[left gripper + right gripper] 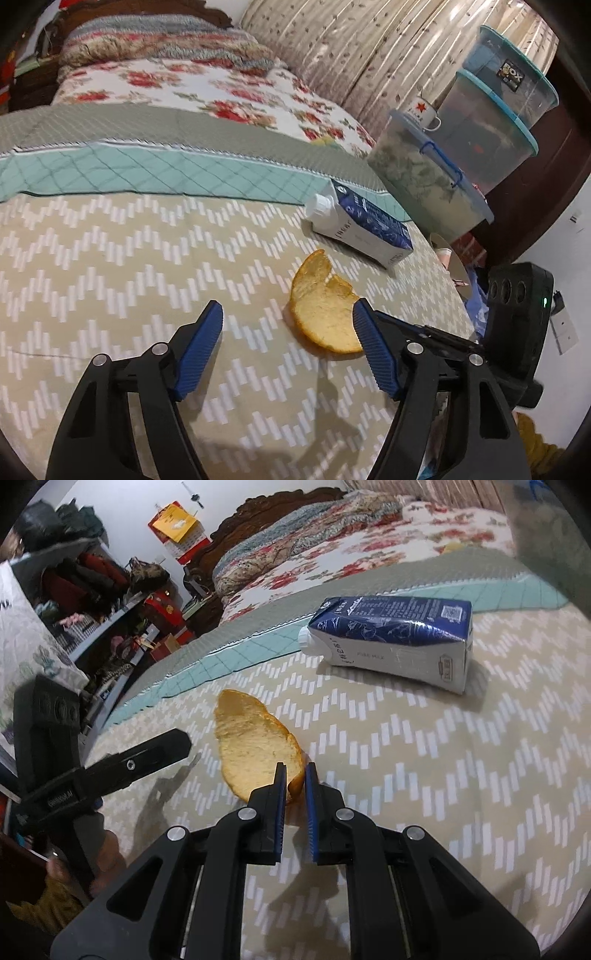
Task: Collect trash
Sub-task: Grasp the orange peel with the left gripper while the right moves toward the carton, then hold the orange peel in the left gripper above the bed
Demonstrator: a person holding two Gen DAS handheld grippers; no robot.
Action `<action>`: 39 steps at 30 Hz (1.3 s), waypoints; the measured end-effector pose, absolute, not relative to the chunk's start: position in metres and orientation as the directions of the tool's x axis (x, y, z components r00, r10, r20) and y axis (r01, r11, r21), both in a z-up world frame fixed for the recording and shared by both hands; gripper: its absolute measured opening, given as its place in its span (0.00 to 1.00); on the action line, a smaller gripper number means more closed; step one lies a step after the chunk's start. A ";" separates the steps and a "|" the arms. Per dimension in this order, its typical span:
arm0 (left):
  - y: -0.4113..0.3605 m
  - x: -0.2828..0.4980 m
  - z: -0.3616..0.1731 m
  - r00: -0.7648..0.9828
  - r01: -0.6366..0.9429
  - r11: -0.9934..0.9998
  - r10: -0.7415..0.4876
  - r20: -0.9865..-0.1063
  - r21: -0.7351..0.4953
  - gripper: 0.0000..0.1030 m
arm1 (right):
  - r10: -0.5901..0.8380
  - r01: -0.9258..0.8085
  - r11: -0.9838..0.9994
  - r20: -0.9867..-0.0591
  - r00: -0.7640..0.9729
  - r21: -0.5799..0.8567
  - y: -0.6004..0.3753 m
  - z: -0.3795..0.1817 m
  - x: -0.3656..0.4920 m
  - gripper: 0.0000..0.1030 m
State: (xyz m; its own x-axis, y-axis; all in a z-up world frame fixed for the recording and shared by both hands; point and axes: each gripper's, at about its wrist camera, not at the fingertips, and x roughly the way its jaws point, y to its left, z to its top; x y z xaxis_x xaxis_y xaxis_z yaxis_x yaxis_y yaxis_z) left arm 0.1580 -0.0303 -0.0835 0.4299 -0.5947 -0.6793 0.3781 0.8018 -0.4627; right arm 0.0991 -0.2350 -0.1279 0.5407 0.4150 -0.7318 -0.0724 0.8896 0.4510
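Observation:
A curved piece of yellow-orange fruit peel (325, 317) (251, 746) lies on the beige zigzag bed cover (110, 258). My right gripper (295, 775) is shut on the peel's near edge, which shows pinched between the blue pads. My left gripper (287, 310) stands open just above the cover, its right pad against the peel's right side and its left pad well clear. In the right wrist view one finger (147, 757) of the left gripper reaches in from the left. Beyond the peel a blue and white milk carton (365, 225) (391, 635) lies on its side.
Several clear plastic storage boxes (491, 122) are stacked at the bed's right edge, with a white mug (421, 110) on one. A floral quilt and pillows (184, 81) fill the far end. Cluttered shelves (92, 590) stand off the bed's left side.

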 end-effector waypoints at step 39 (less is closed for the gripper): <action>-0.013 0.173 -0.094 0.417 0.319 0.729 -0.682 -0.601 -0.606 0.05 | 0.369 -0.013 0.860 -0.604 0.707 0.510 -0.266 -0.118 0.085 0.74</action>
